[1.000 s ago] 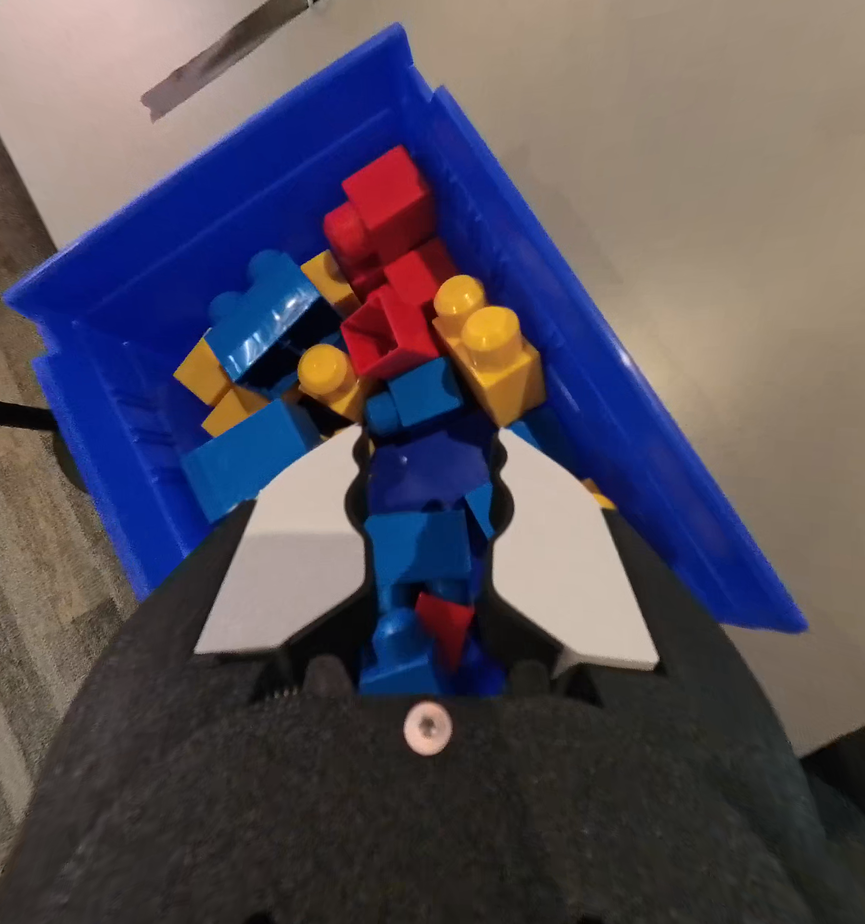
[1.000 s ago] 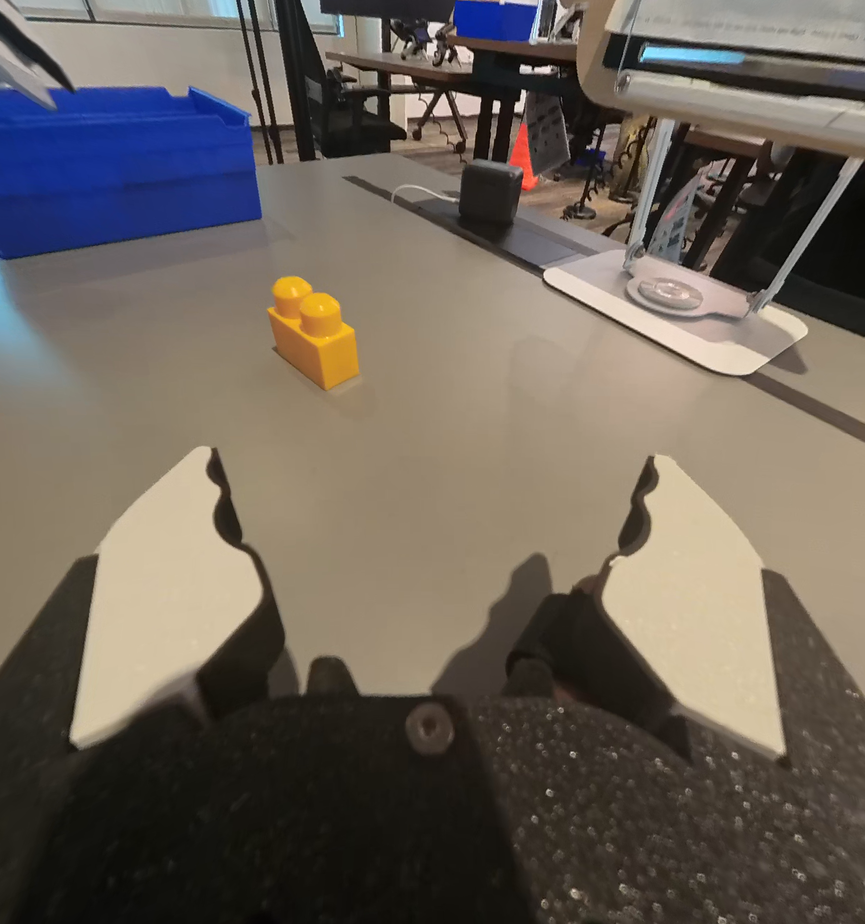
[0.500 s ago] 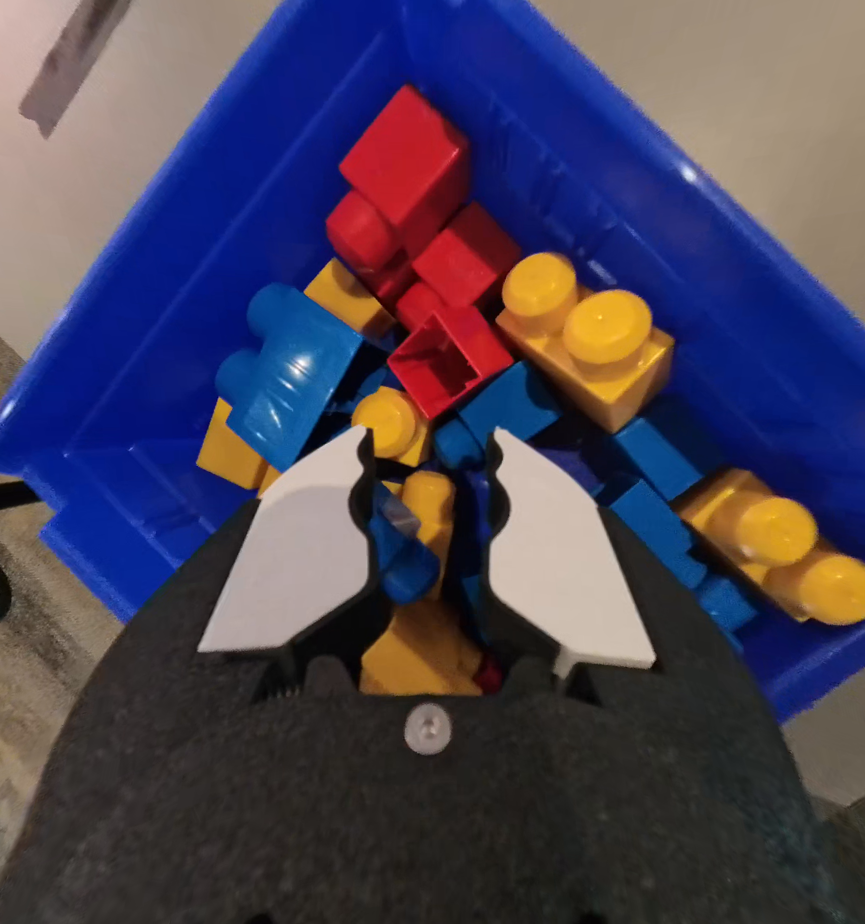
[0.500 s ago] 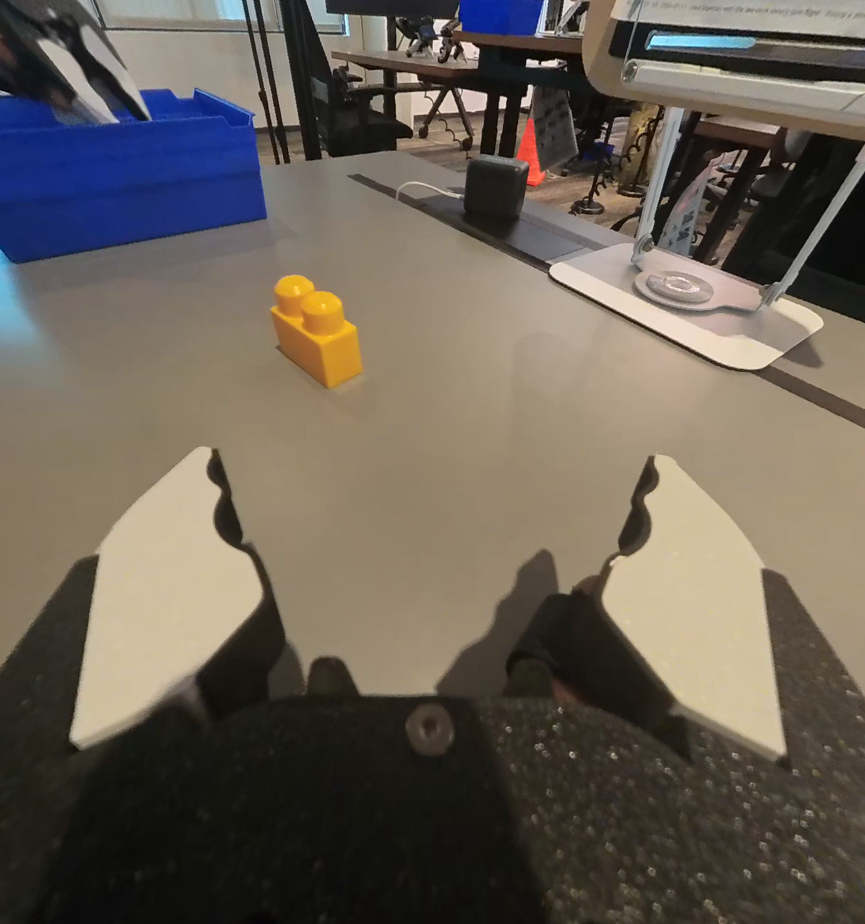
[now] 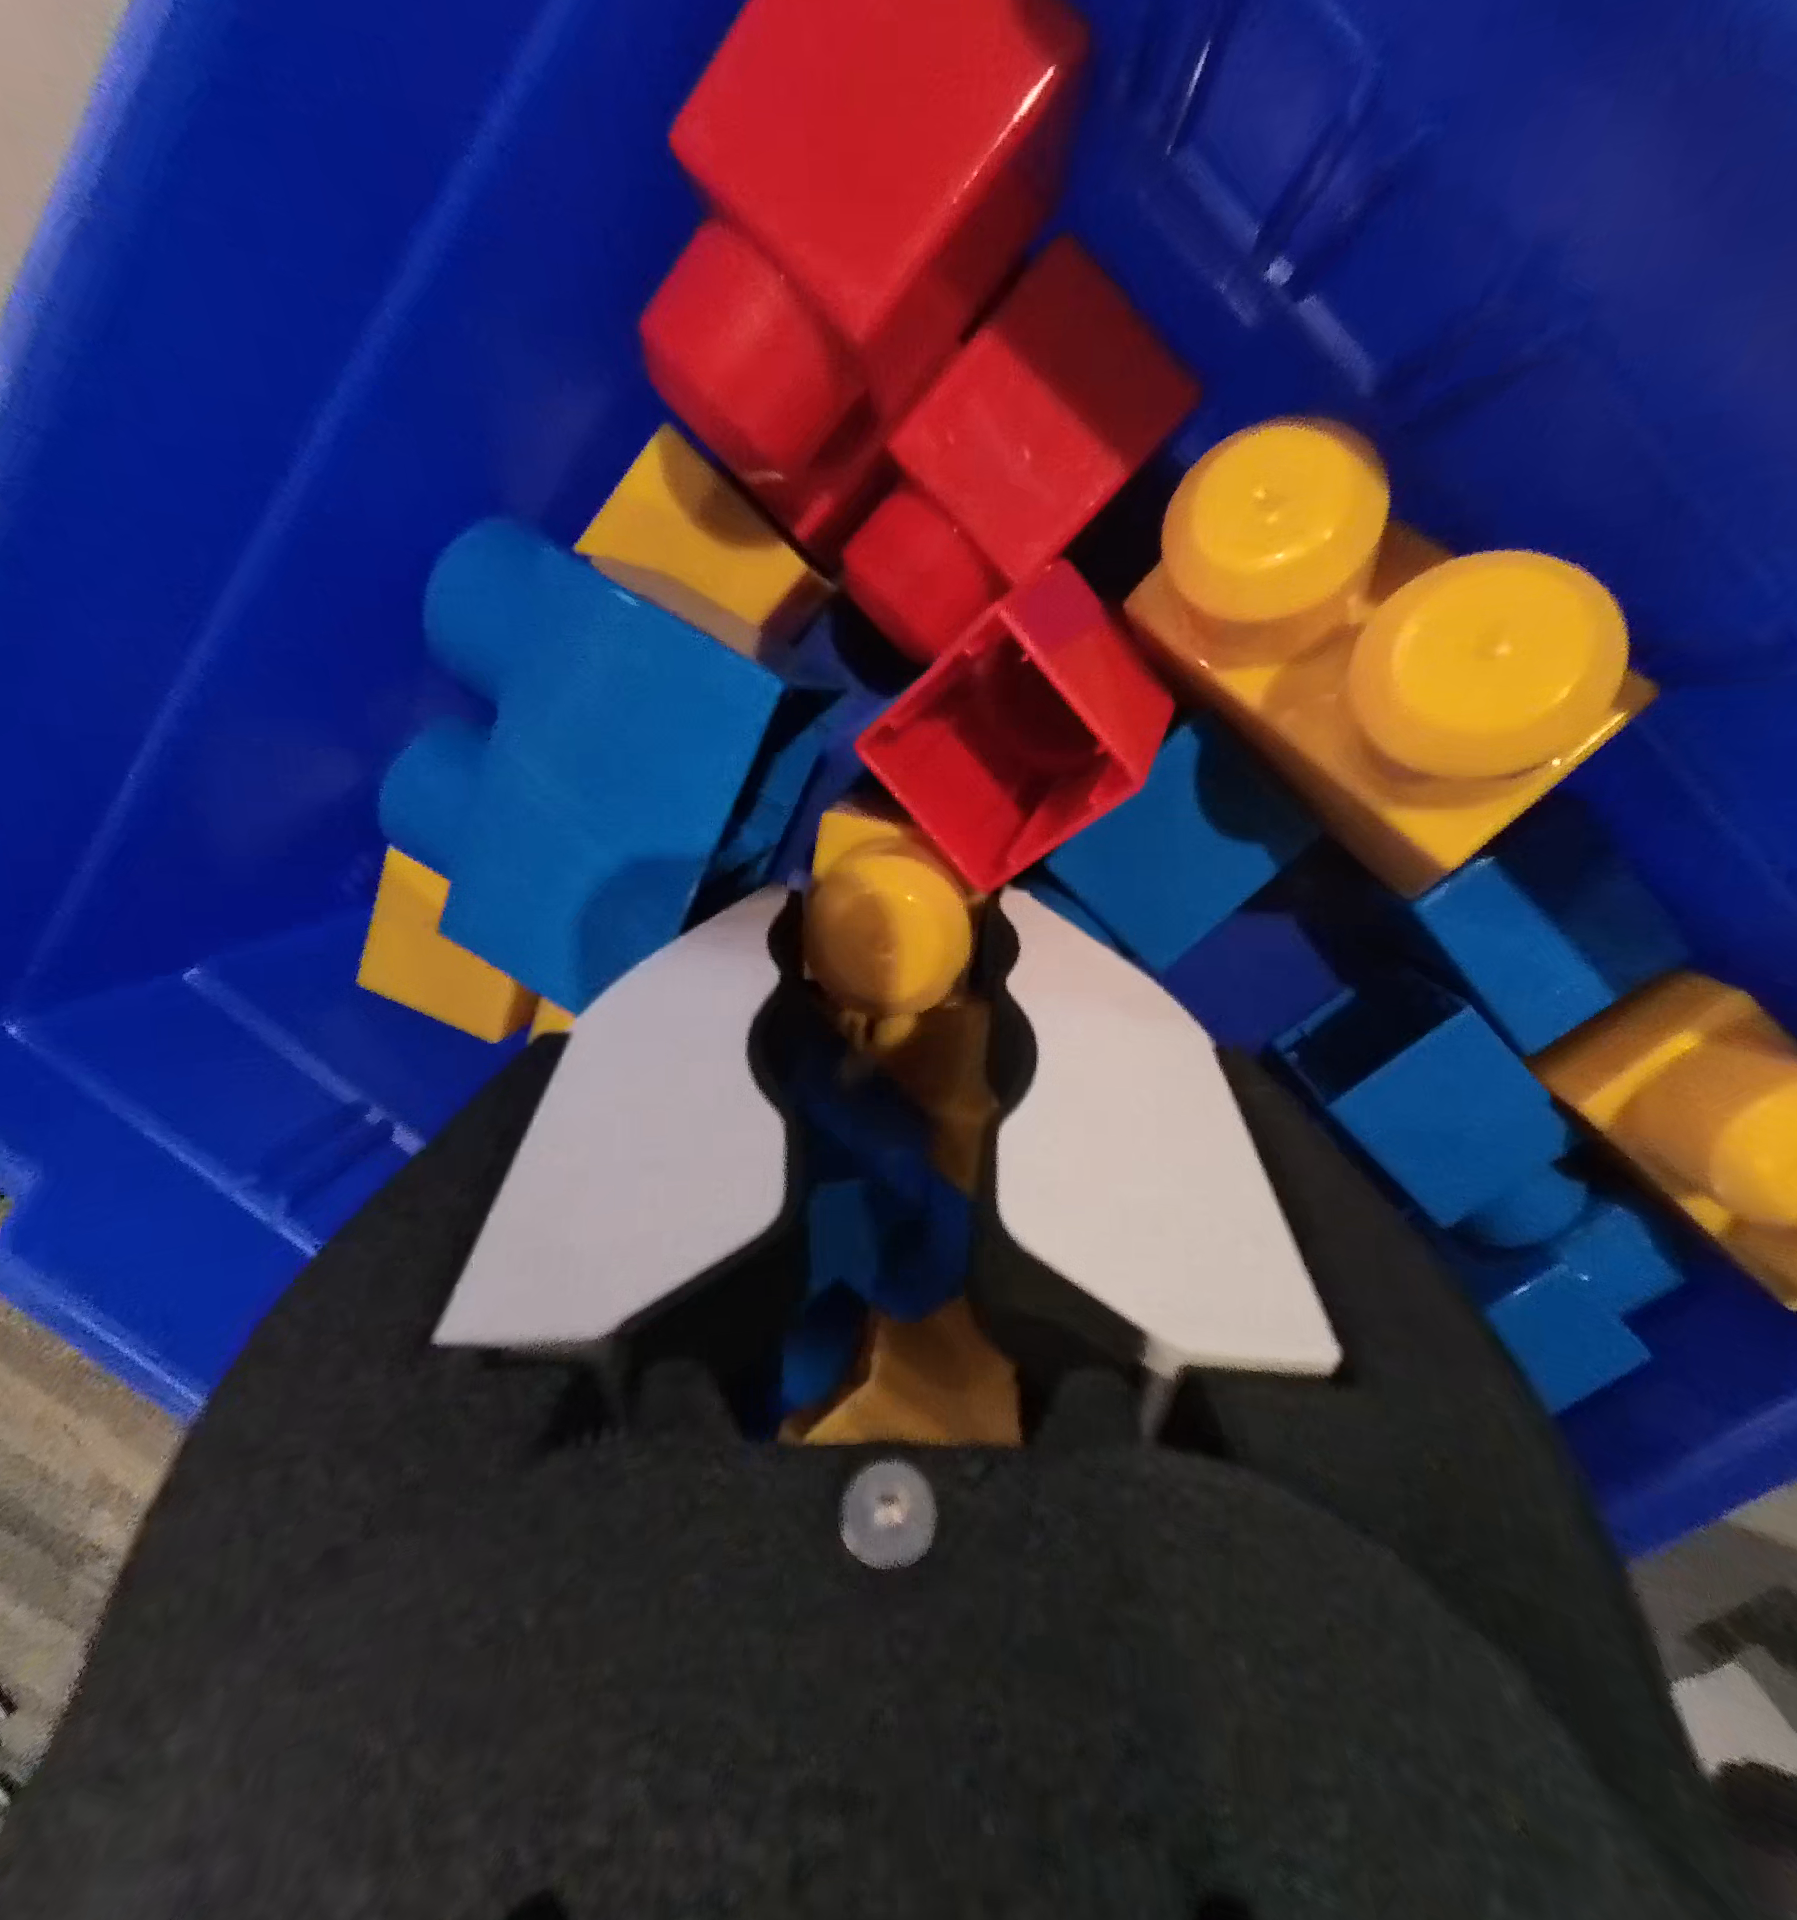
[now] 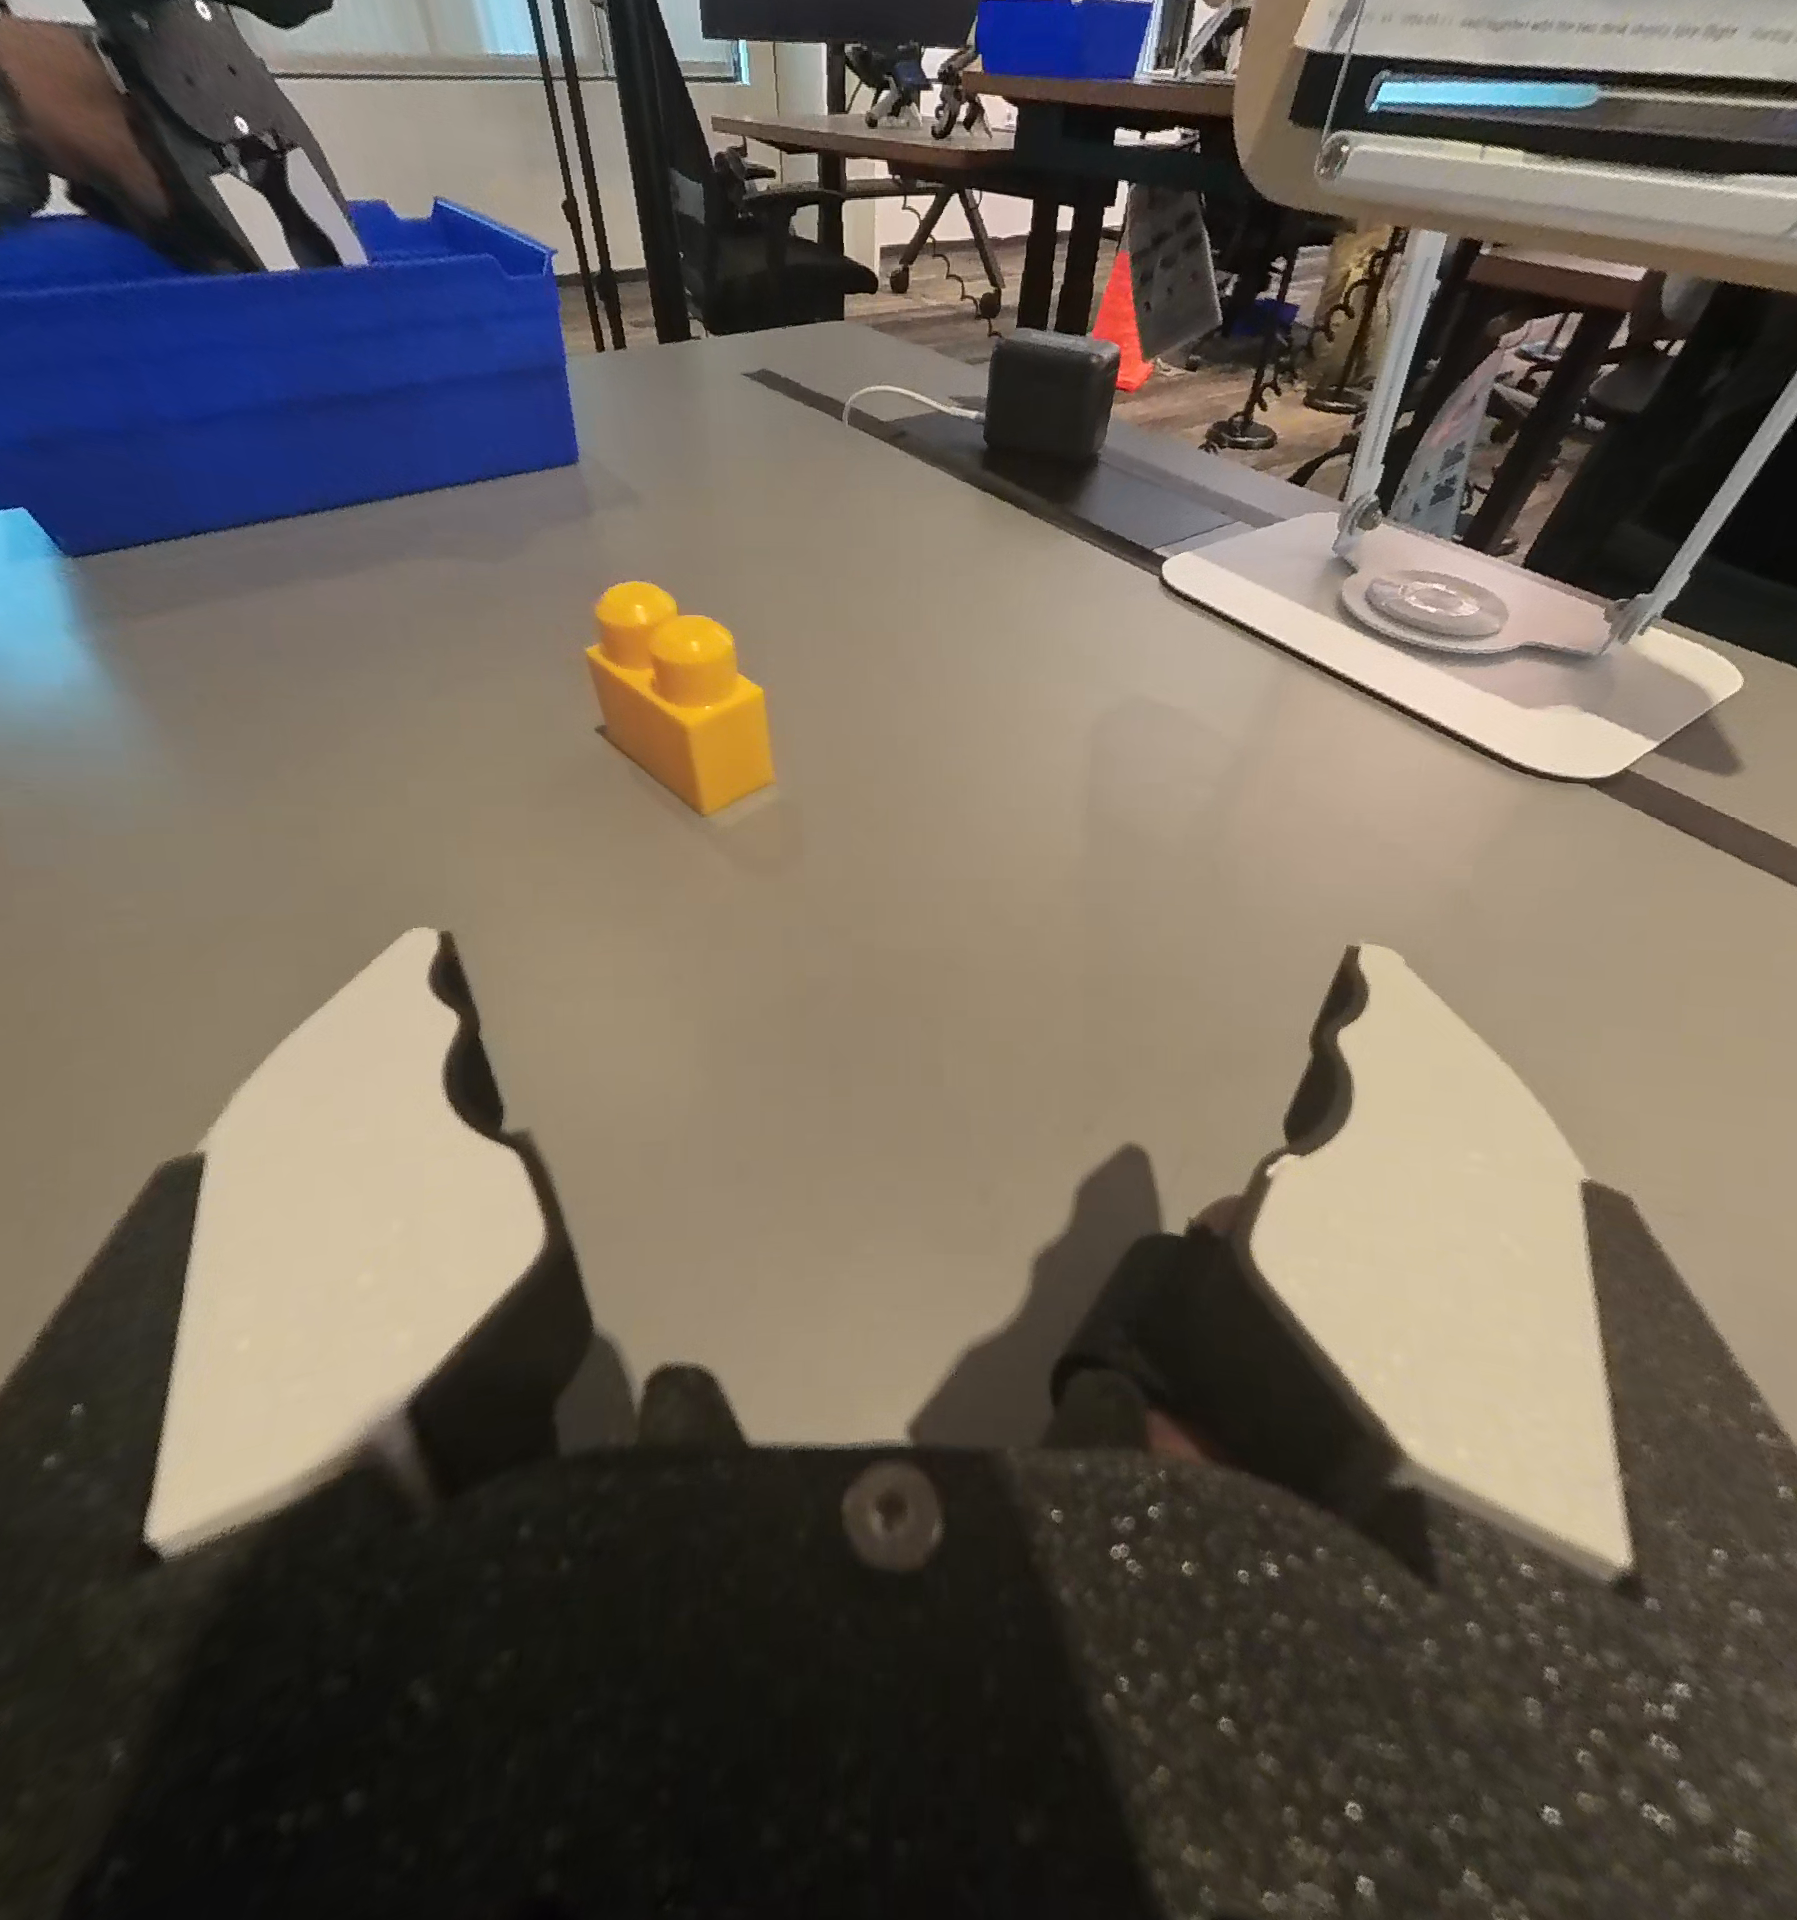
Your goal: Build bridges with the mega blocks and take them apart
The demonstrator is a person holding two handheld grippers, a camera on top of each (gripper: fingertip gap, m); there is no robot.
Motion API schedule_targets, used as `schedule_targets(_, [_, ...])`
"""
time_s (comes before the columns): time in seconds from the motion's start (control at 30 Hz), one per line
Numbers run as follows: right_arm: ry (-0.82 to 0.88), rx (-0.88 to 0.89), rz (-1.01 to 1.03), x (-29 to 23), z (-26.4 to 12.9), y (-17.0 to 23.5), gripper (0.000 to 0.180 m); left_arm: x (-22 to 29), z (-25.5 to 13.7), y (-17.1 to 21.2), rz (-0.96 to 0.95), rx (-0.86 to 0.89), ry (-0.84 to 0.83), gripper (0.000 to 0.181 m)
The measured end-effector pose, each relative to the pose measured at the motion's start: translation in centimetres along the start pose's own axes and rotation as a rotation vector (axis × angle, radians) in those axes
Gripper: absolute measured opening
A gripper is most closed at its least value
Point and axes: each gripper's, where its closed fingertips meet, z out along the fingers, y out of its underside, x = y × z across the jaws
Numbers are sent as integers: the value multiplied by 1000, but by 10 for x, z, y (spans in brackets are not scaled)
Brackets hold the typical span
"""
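Step in hand: picking stock for the first bridge. Left gripper (image 5: 889, 925) is down inside the blue bin (image 5: 198, 520), its white fingers (image 5: 655, 1122) drawn in narrow around the stud of a yellow block (image 5: 889, 940) half buried in the pile. Contact looks likely, but blur and the fingers themselves hide the pinch line, so whether it truly grips the stud cannot be told. Red hollow block (image 5: 1019, 743) lies open side up just beyond the fingertips, touching the yellow stud's far side; a blue two-stud block (image 5: 572, 769) sits just left, a yellow two-stud block (image 5: 1393, 665) to the right.

Right gripper (image 6: 889, 961) hovers low over the grey table (image 6: 977, 935), tongs spread wide, empty. One yellow two-stud block on the table (image 6: 681, 696) stands upright, well apart from the bin.

Judgement: build barely begun. Next move calls for a firm pinch and a straight lift; the red block may drag along.
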Motion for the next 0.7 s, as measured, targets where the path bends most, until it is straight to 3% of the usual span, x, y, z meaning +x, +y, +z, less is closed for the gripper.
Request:
schedule_targets(0.5, [-9, 12, 4, -3, 0, -3, 146, 12, -62, -3, -124, 182, -17, 32])
schedule_targets(0.7, [-5, 9, 8, 0, 0, -2, 146, 65, -114, -75, -15, 333, -5, 32])
